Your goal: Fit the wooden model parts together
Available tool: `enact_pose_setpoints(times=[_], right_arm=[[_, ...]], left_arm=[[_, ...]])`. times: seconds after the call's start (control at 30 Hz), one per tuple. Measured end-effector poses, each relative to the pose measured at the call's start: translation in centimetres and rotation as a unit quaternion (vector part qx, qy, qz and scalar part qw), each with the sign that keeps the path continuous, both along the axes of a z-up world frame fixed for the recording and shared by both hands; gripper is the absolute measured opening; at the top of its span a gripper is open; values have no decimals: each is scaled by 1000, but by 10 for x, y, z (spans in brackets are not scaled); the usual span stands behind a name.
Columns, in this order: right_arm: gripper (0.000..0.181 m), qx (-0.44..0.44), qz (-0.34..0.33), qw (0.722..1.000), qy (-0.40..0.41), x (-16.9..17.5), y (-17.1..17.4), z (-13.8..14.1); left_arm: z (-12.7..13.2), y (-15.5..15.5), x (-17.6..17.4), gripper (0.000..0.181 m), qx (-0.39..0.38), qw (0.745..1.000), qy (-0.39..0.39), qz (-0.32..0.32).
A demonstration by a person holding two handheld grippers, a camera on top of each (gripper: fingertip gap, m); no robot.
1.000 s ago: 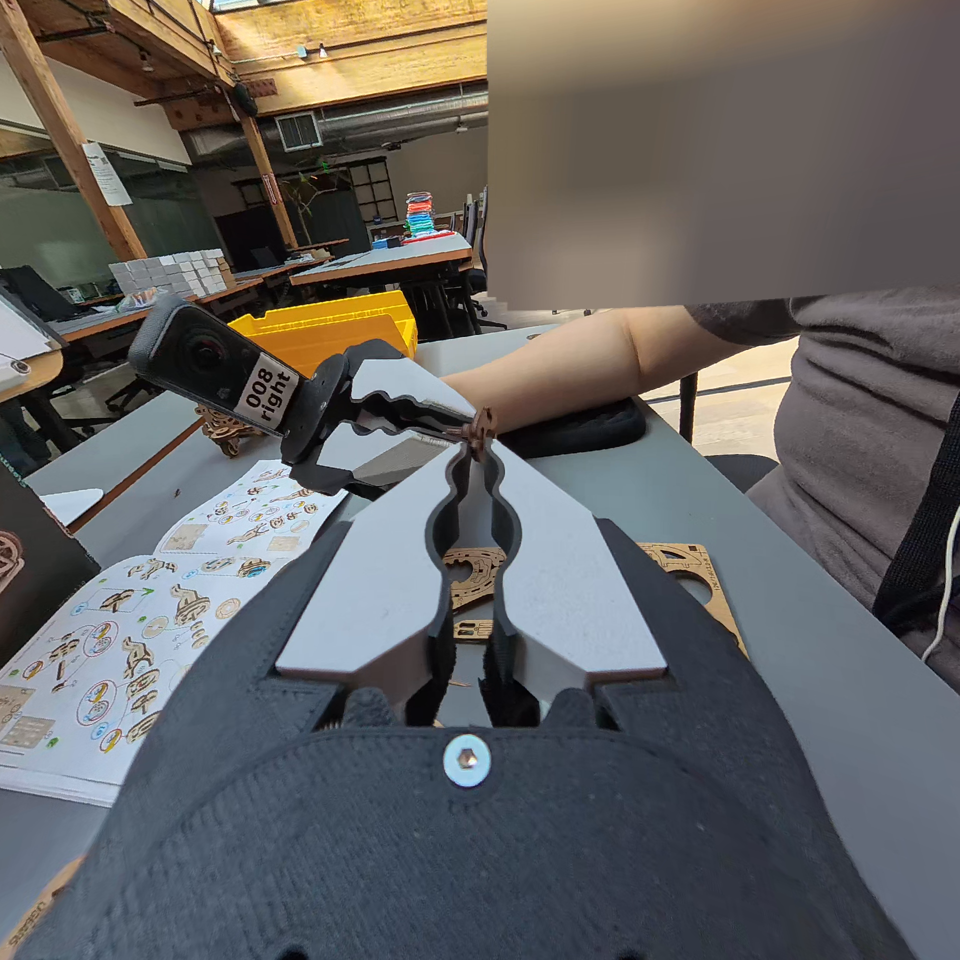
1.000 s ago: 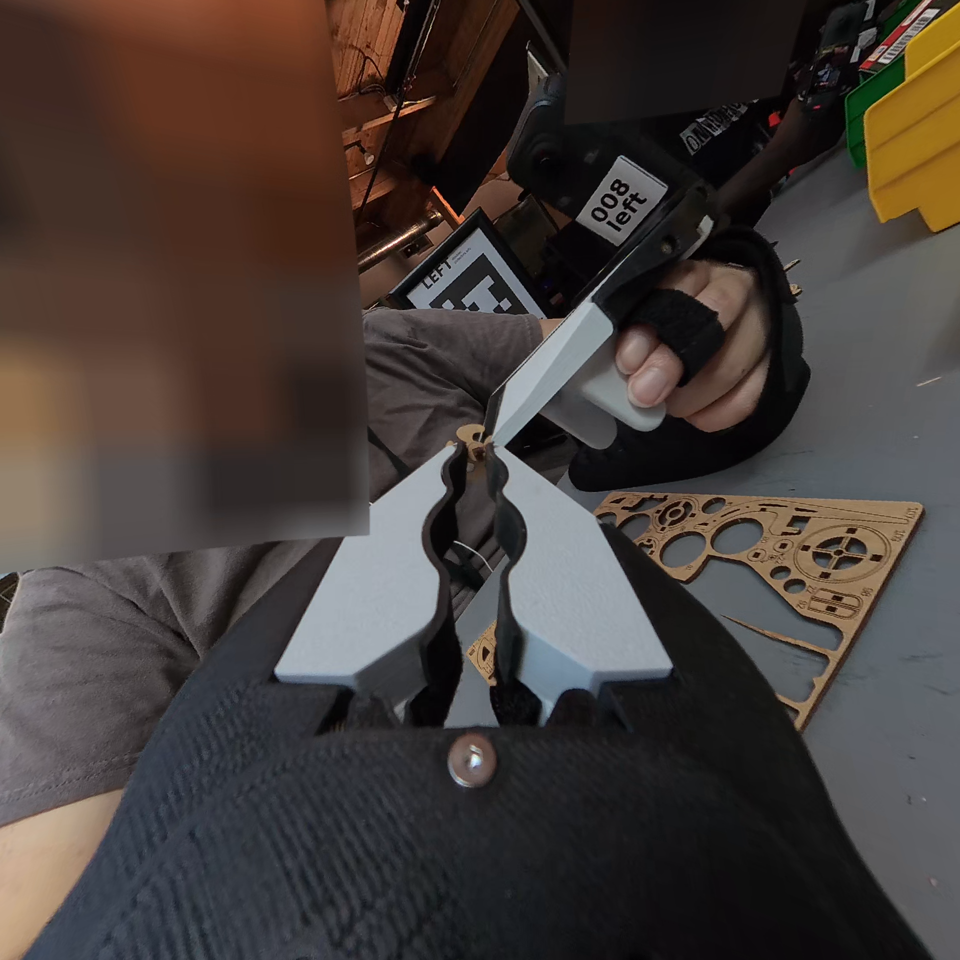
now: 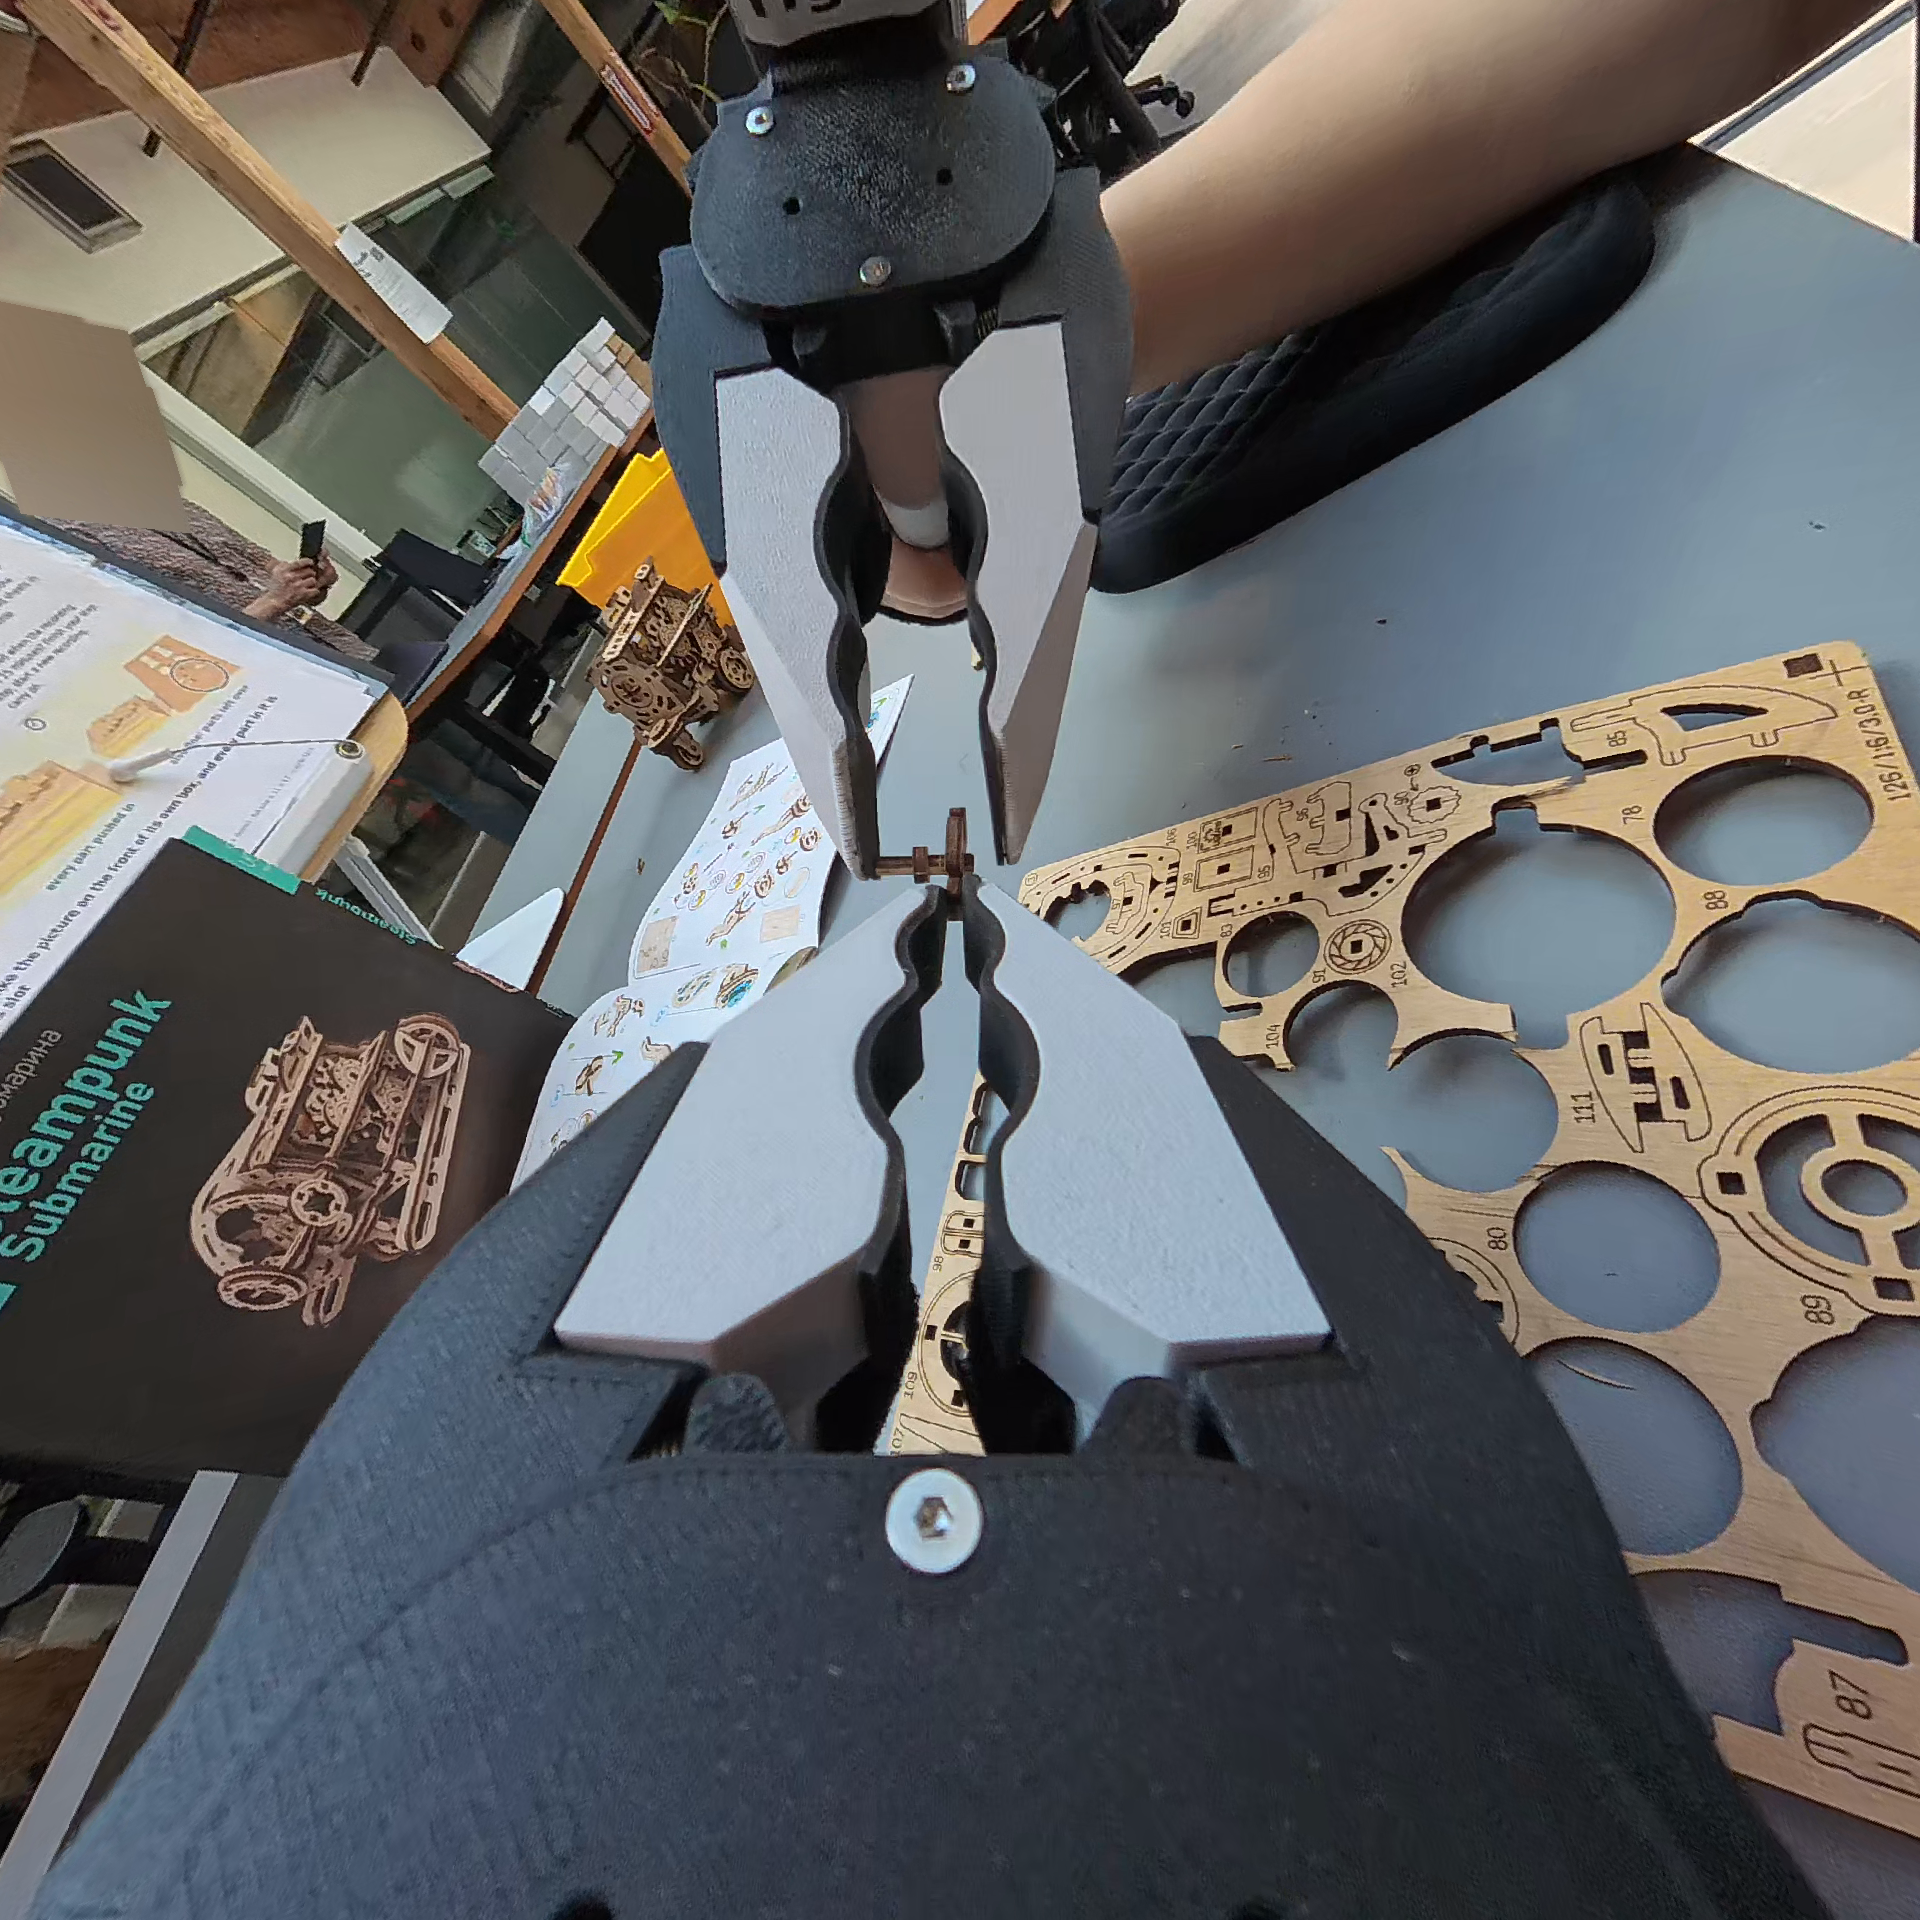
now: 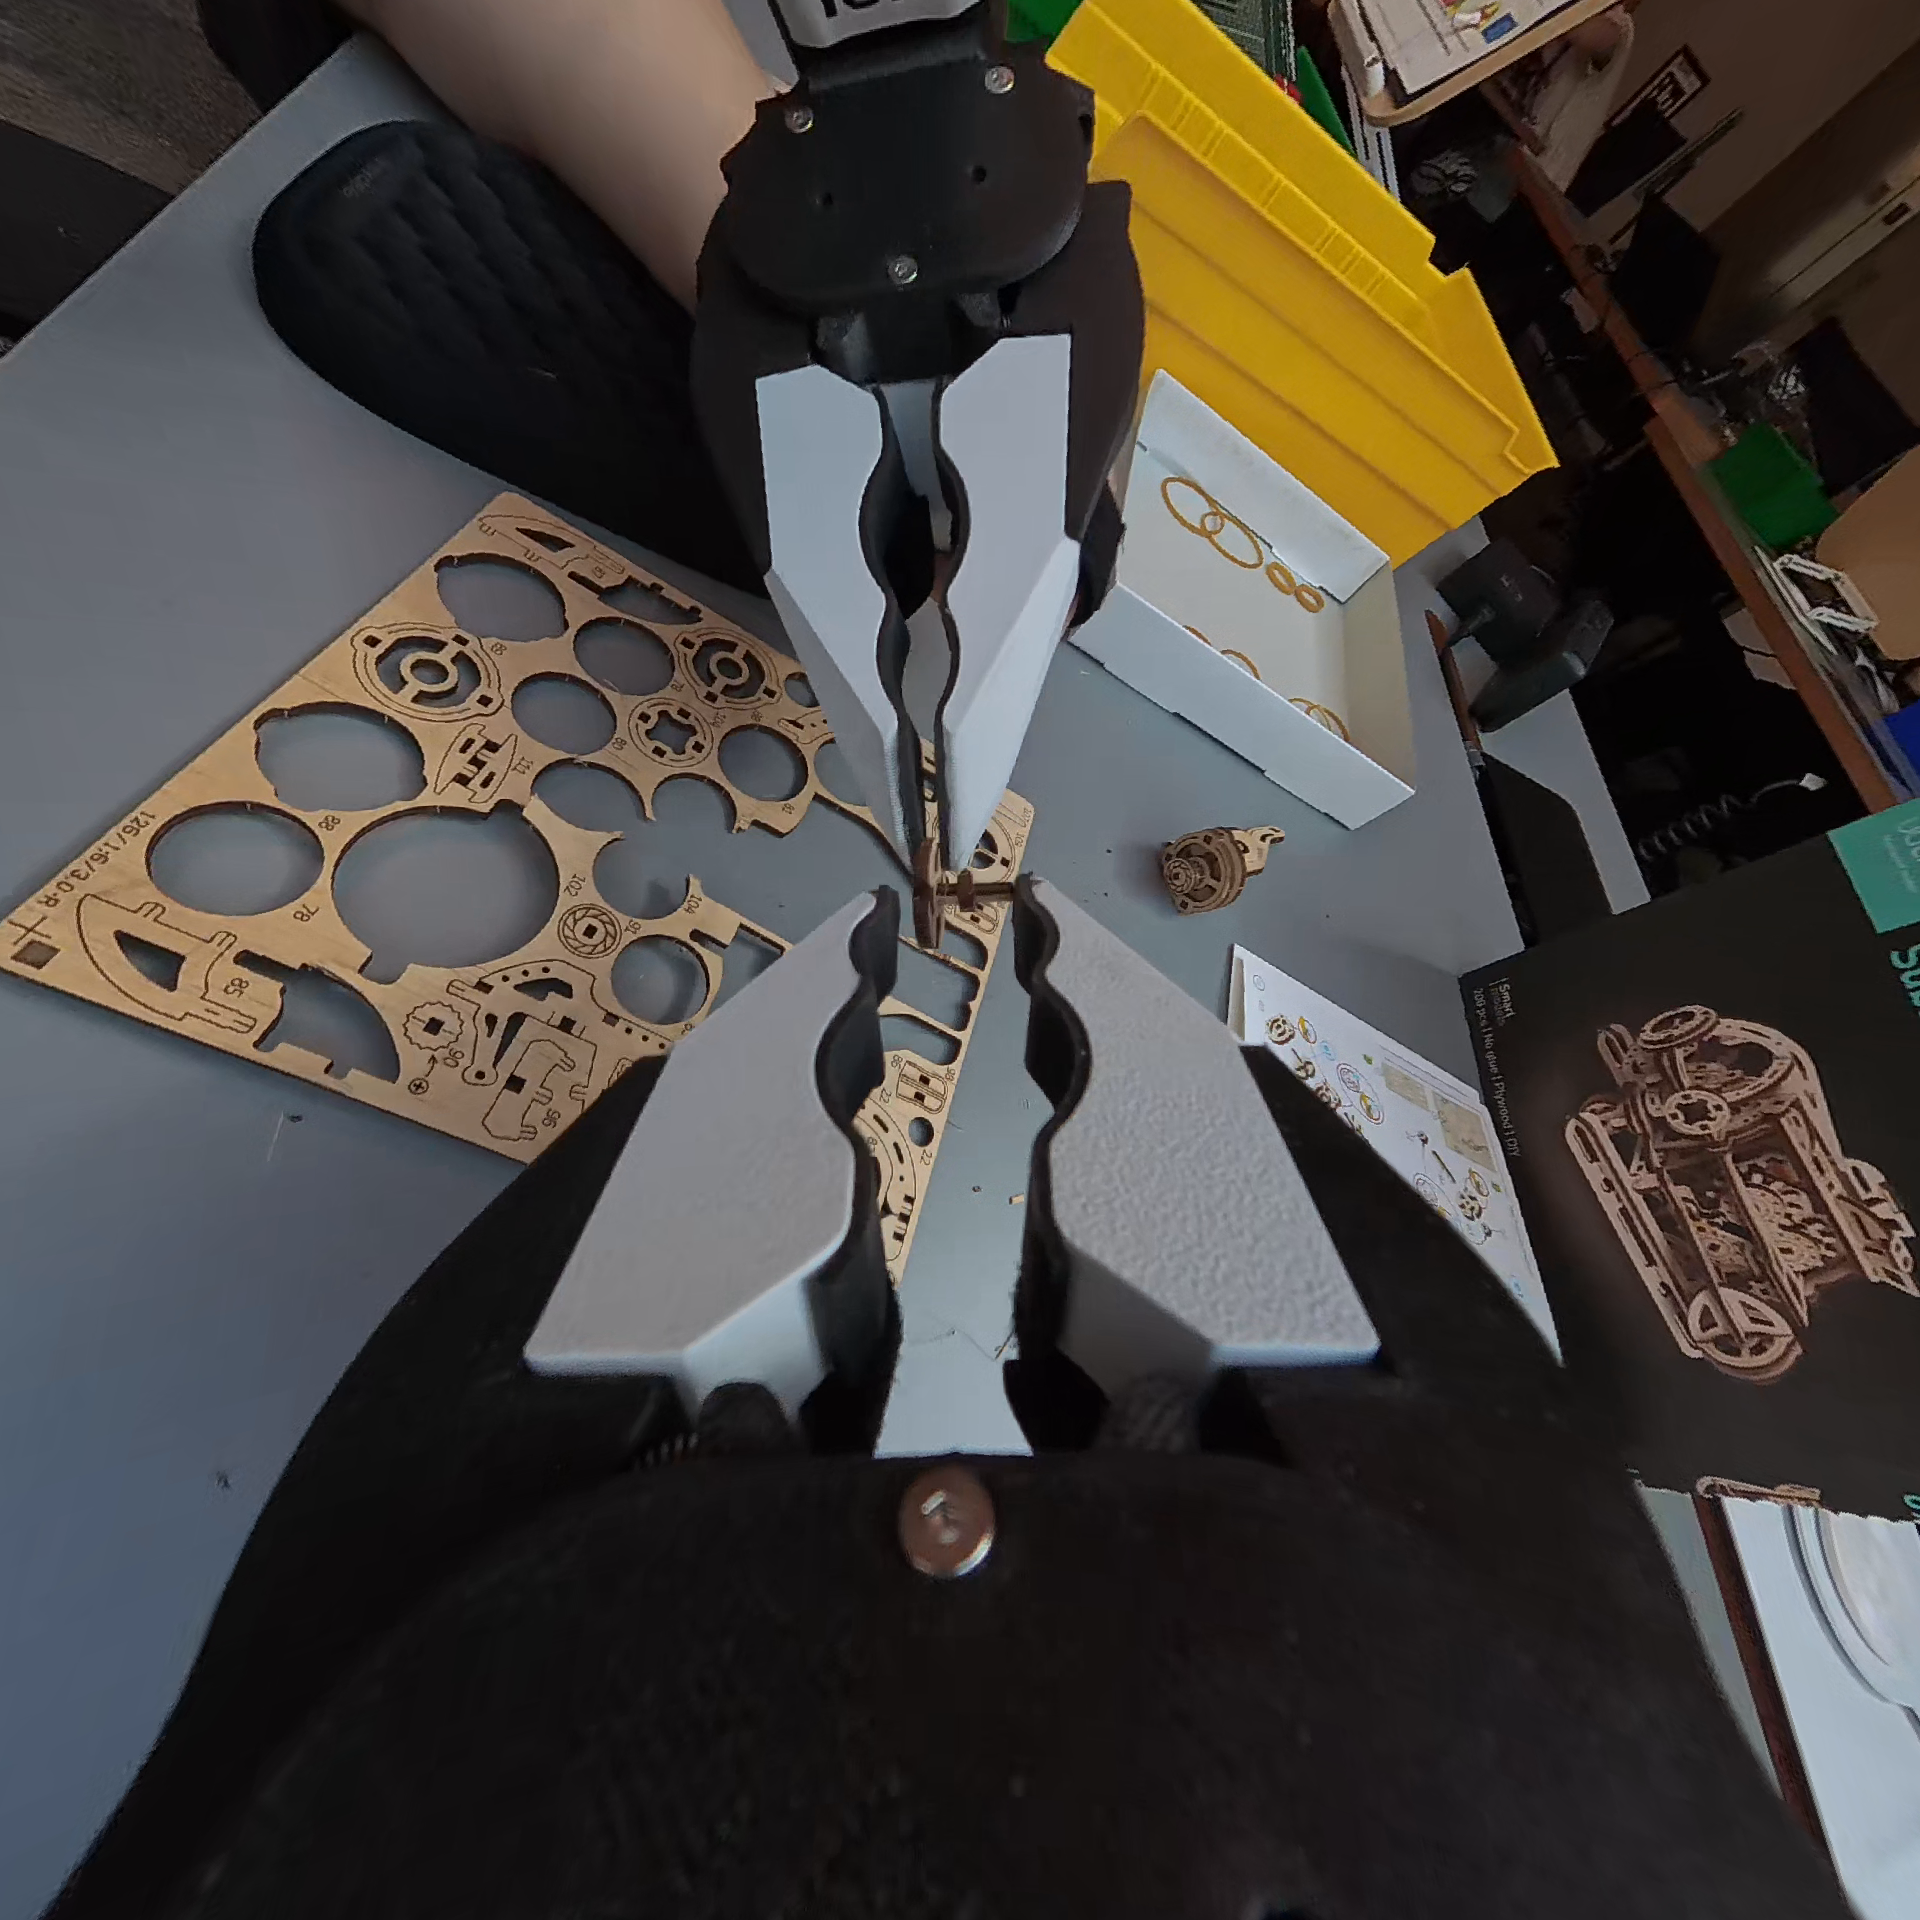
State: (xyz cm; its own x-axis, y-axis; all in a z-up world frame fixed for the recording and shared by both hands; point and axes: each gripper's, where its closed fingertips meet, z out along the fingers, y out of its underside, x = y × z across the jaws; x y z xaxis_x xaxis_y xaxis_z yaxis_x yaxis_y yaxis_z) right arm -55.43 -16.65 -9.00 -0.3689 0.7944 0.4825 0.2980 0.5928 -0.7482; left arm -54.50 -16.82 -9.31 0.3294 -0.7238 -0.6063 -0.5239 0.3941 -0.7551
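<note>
Both grippers now face tip-to-tip; wooden axle piece [image 3: 928,862] partly hidden.

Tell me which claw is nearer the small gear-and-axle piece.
Left. The left claw is shut on the gear-and-axle piece; the right claw is open, tips straddling its axle, not clamped.

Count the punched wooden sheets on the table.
2. One large sheet lies in the open on the table; a second sheet shows only partly, between the fingers of the right gripper. Others may be hidden.
</note>
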Motion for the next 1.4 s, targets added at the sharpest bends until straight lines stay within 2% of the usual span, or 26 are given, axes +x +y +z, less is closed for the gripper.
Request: enact_pose_setpoints(times=[0.43,0.53,0.7,0.97,1.33,1.4], right_arm=[[18,52,-9,998,-40,2,2,-20],[22,58,-14,997,-45,1,2,-23],[18,50,-24,998,-34,2,1,-20],[17,113,-43,992,-45,5,1,-25],[16,95,-54,993,-52,5,1,-27],[16,66,-54,995,-54,6,0,-27]], left_arm=[[-17,-2,3,1,-21,999,34,-9],[-15,-3,4,1,-20,999,29,-12],[-14,-4,5,0,-18,999,28,-16],[-22,-5,6,0,-16,998,50,-18],[-25,-6,7,1,-17,998,54,-19],[-22,-4,6,7,-11,999,47,-11]])
